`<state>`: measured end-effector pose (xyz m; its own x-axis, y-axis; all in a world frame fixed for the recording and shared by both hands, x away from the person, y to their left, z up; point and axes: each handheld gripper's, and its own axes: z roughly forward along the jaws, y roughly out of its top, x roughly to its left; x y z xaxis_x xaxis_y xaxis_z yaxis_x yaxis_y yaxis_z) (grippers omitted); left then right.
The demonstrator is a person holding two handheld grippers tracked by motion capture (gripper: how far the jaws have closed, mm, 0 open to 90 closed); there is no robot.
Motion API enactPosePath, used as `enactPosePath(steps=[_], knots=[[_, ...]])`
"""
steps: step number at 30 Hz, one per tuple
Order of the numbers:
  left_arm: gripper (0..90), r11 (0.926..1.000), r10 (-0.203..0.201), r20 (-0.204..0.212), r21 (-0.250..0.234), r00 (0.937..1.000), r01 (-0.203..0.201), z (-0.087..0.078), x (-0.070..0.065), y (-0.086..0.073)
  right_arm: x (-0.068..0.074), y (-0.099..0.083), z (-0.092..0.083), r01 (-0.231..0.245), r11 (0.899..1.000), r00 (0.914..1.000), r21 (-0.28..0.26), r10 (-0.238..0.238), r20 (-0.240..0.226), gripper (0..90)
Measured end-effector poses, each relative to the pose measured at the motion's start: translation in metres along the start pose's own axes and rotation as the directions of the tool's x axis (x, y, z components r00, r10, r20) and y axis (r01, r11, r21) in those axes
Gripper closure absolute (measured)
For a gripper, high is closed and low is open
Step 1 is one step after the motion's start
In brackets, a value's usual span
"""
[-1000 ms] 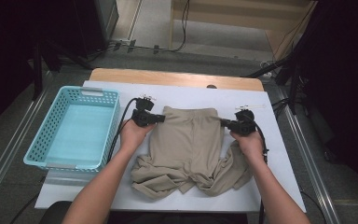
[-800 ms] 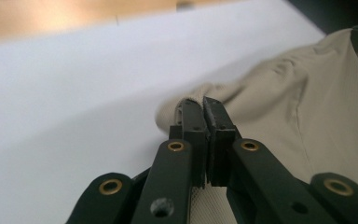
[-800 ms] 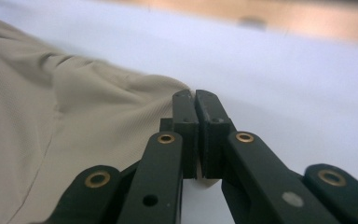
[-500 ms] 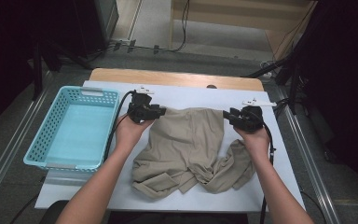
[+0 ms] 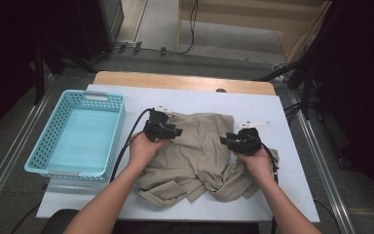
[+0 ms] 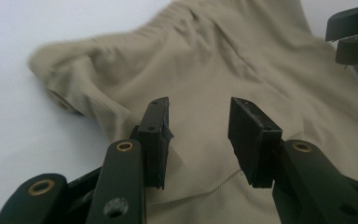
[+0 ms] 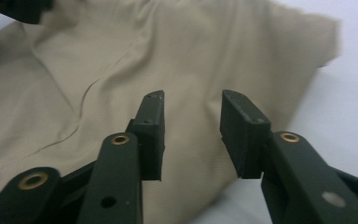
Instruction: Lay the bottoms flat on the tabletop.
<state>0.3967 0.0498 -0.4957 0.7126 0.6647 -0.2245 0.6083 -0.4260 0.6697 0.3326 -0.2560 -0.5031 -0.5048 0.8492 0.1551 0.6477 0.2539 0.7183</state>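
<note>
Left gripper [image 5: 171, 131], right gripper [image 5: 228, 140]: jaws just opened, apart (nothing pinched), over beige garment [image 5: 195, 156].

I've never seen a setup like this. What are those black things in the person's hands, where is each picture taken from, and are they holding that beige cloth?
There is no robot here: a person holds a two-jaw grasping tool in each hand, with cables trailing back. The wide picture comes from a fixed camera above the table, looking down; the forearms enter from the bottom. There the left tool sits at the left edge of the beige garment and the right tool at its right.

The two close-ups come from small cameras riding on each tool, looking along its black jaws. In both, the left tool and the right tool have just been opening: the jaws stand apart with only air between them, hovering over the fabric. So nothing is held.

On the white table also sits an empty turquoise basket.
</note>
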Motion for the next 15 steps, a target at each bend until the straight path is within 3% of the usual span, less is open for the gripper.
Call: enactPosePath(steps=[3,4,6,7,8,11,13,15], knots=[[59.4,0.999,0.015,-0.008,0.043,0.9998,-0.015,0.011,-0.001,-0.006,0.004,-0.005,0.011,0.008,0.999,1.0,0.048,-0.008,-0.003,56.6],[60.7,0.9993,0.029,-0.015,0.026,0.9995,-0.029,0.012,-0.003,-0.009,0.005,-0.007,0.015,0.011,0.998,0.9999,0.067,-0.011,-0.003,56.8],[68.8,0.9986,0.046,-0.037,0.028,0.9983,-0.045,0.012,-0.005,-0.012,0.007,-0.011,0.017,0.024,0.998,0.9994,0.051,-0.025,0.025,68.3],[77.6,0.9971,0.061,-0.029,0.047,0.9977,-0.059,0.011,-0.007,-0.012,0.008,-0.011,0.016,0.017,0.998,0.9996,0.06,-0.018,0.021,79.8],[86.9,0.9964,0.065,-0.023,0.055,0.9976,-0.064,0.01,-0.01,-0.014,0.009,-0.01,0.016,0.001,0.997,1.0,0.081,-0.001,0.002,85.0],[89.5,0.9901,0.045,0.011,0.132,0.9989,-0.046,0.004,-0.016,-0.014,0.016,-0.009,0.012,0.029,0.992,0.999,0.12,-0.025,-0.037,86.8],[89.5,0.9896,0.012,0.023,0.143,0.9997,-0.015,-0.004,-0.02,-0.017,0.021,-0.009,0.006,0.039,0.991,0.997,0.129,-0.029,-0.072,86.8],[89.3,0.9894,0.006,0.03,0.145,0.9995,-0.01,-0.014,-0.023,-0.02,0.028,-0.01,0.0,0.052,0.99,0.9944,0.129,-0.04,-0.098,86.8]])
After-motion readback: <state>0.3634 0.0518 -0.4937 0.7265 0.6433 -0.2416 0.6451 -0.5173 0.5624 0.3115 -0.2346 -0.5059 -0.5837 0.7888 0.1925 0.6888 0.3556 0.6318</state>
